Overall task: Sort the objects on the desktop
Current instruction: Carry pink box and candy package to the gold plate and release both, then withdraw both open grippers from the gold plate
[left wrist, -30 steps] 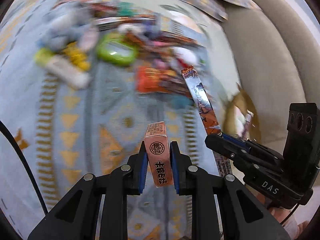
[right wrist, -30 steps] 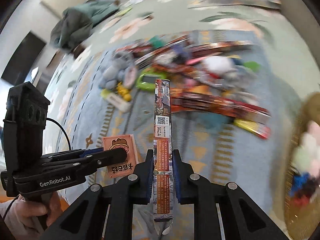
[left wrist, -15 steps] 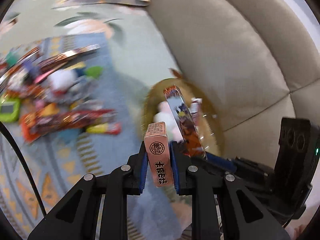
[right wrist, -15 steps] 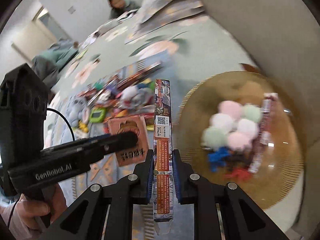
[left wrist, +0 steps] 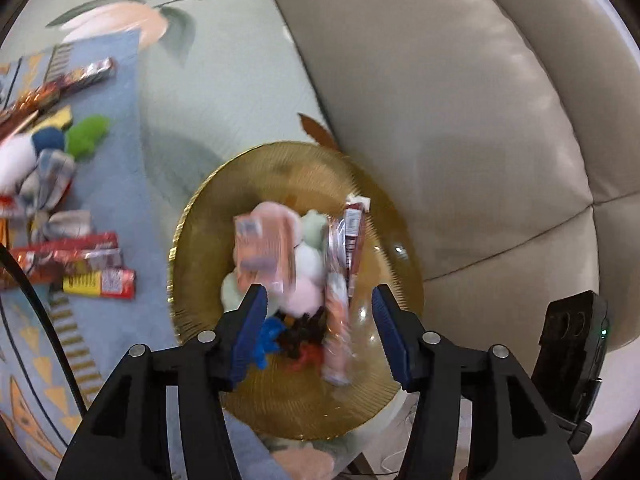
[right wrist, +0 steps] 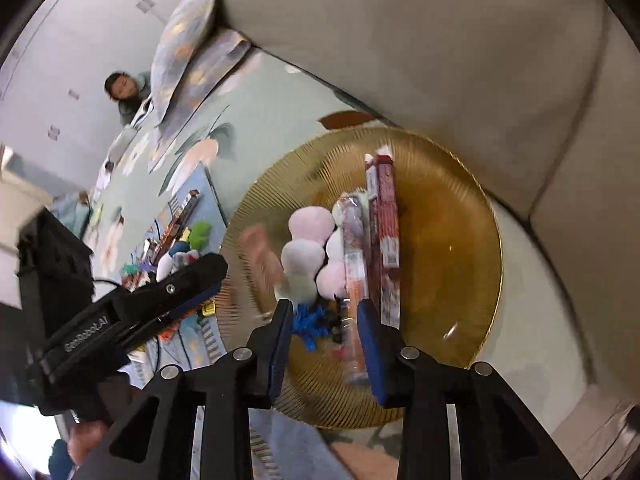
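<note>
A gold ribbed plate (left wrist: pixel 192 216) (right wrist: pixel 444 240) holds pastel pom-poms (left wrist: pixel 308 256) (right wrist: pixel 304 256), a blue toy (right wrist: pixel 308 324) and a dark red snack packet (left wrist: pixel 354 240) (right wrist: pixel 384 220). My left gripper (left wrist: pixel 318 304) hovers over the plate with its jaws opening and nothing pressed between them. The pink box (left wrist: pixel 264 252) (right wrist: pixel 260 256) is a blur below it, loose over the pom-poms. My right gripper (right wrist: pixel 325 312) is also above the plate, jaws opening. The long snack packet (right wrist: pixel 354 264) (left wrist: pixel 338 304) lies blurred between them, free of the pads.
A beige sofa cushion (left wrist: pixel 440 120) rises right behind the plate. To the left, a blue patterned mat (left wrist: pixel 116 184) carries several packets (left wrist: pixel 100 282) and plush toys (left wrist: pixel 86 136). A person (right wrist: pixel 128 92) and a pillow (right wrist: pixel 188 40) are at the far end.
Both grippers swung from over the cluttered mat to above the gold plate. Their jaws, shut on the pink box and the long packet before, have parted, and both items have dropped out.
</note>
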Tool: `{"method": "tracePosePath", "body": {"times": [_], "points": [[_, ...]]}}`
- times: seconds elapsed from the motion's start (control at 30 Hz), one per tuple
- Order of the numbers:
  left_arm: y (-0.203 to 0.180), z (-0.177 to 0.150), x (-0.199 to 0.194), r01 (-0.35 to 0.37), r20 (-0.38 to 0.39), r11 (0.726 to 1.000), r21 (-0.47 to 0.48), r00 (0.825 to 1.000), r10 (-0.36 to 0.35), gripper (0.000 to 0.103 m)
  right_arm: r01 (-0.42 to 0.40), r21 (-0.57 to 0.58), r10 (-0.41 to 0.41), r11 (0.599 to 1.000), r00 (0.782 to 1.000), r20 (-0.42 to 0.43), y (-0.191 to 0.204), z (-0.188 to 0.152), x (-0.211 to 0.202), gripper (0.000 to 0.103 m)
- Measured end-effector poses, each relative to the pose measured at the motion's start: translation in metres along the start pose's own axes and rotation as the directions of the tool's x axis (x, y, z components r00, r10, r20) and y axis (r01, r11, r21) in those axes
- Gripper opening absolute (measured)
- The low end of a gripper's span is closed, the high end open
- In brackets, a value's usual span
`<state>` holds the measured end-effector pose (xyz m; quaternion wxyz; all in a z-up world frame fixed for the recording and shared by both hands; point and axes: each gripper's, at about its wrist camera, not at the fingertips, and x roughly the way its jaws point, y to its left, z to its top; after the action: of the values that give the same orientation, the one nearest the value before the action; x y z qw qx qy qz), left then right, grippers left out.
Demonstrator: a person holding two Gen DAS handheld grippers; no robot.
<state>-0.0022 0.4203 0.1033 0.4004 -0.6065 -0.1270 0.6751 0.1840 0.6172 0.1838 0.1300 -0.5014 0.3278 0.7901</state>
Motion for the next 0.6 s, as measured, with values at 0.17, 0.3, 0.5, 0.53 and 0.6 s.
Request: {"method": "tracePosePath", "body": {"times": [0.17,0.3,0.5,0.53,0.6], "points": [[0.015,-0.021,-0.012,-0.019,-0.026,0.999,-0.038,0.999,0.018,0.052,-0.035,0.003,0.035,0.999,0.998,-0.058,0.006,-0.01,0.01,0.032],[0.03,-0.041,-0.026,-0.032,-0.035,0.996,-0.081,0.999,0.029,0.052,-0.074,-0.05,0.071,0.996,0.996,-0.061,0.03,-0.013,0.013,0.032],[0.067,-0.07,-0.059,-0.088,-0.016,0.98,-0.177,0.996,0.086,0.052,-0.134,-0.219,0.12,0.966,0.99,-0.078,0.092,-0.028,0.019,0.034],[0.082,-0.076,-0.071,-0.111,-0.002,0.97,-0.216,0.994,0.113,0.052,-0.151,-0.253,0.129,0.956,0.986,-0.103,0.106,-0.034,0.023,0.035],[0.111,-0.085,-0.091,-0.147,0.031,0.942,-0.301,0.986,0.164,0.052,-0.177,-0.293,0.14,0.94,0.979,-0.145,0.125,-0.042,0.033,0.036]]}}
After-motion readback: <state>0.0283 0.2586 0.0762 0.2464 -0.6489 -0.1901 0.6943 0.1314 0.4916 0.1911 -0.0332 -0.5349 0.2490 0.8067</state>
